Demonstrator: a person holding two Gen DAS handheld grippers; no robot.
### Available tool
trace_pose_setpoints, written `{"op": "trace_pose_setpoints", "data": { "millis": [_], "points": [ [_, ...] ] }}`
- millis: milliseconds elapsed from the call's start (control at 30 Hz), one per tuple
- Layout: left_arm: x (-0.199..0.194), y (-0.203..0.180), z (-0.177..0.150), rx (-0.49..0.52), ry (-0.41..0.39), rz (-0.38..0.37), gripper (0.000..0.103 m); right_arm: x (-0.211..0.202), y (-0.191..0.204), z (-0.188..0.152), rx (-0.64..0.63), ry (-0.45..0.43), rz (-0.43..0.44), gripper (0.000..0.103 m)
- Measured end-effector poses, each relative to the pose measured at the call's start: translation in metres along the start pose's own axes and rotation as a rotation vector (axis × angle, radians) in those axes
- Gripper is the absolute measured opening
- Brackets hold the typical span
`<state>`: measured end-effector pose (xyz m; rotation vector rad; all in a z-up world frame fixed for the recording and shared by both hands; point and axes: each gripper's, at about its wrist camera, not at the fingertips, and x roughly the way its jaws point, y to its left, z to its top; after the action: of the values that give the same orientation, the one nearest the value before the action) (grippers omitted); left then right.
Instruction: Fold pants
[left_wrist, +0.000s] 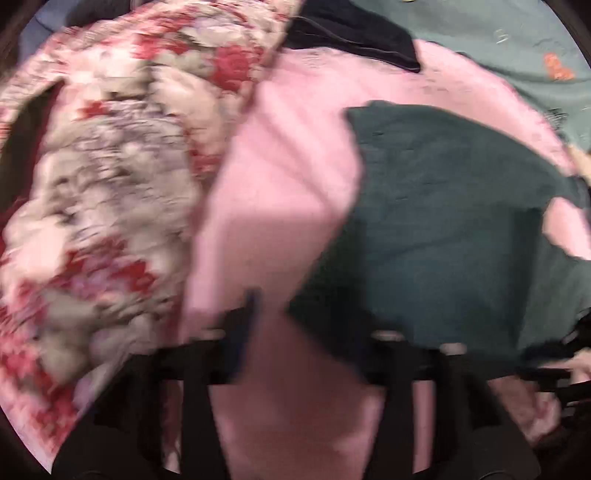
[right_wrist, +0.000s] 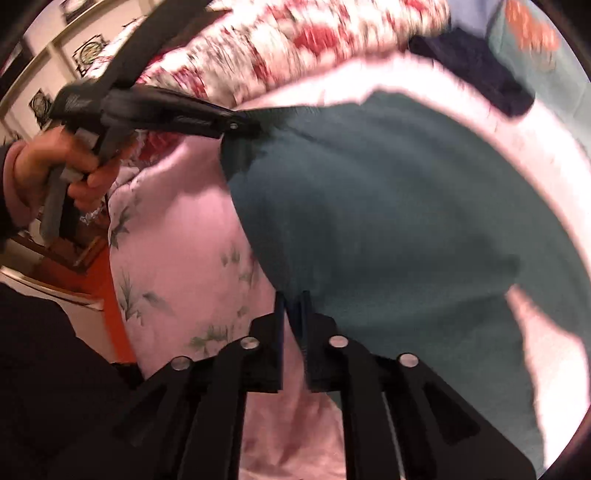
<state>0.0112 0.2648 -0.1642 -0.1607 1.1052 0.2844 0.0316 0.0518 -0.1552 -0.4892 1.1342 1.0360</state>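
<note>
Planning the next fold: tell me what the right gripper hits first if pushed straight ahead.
The right gripper, jaws nearly shut on an edge of the dark green pants, would press further into that fabric, with the pink blanket apparently beneath; depth is unclear.

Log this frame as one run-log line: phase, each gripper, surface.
phase: mid-fold, pants lifted | left gripper: shut on pants corner | right gripper: shut on pants edge | surface: pink sheet

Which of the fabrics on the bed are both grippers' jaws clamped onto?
The dark teal pants, plain and unpatterned, lying on the pink sheet; the red floral quilt sits untouched beside them.
</note>
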Motion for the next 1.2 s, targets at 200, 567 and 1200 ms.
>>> {"op": "trace_pose_setpoints", "data": {
  "millis": [200, 567, 1200],
  "points": [
    [-0.043, 0.014, 0.017, -0.122, -0.125, 0.089, 0.078, -0.075, -0.096, -0.059, 0.225, -0.139, -0.264, 0.057],
    [-0.067, -0.103, 0.047, -0.021, -0.157, -0.040, 0.083, -0.200, -0.286, -0.315, 1.054, -0.084, -0.755, 0.058],
    [-0.061, -0.145, 0.067, 0.060, -0.109, 0.061, 0.087, -0.188, -0.298, -0.380, 1.092, 0.004, -0.596, 0.012]
  ]
}}
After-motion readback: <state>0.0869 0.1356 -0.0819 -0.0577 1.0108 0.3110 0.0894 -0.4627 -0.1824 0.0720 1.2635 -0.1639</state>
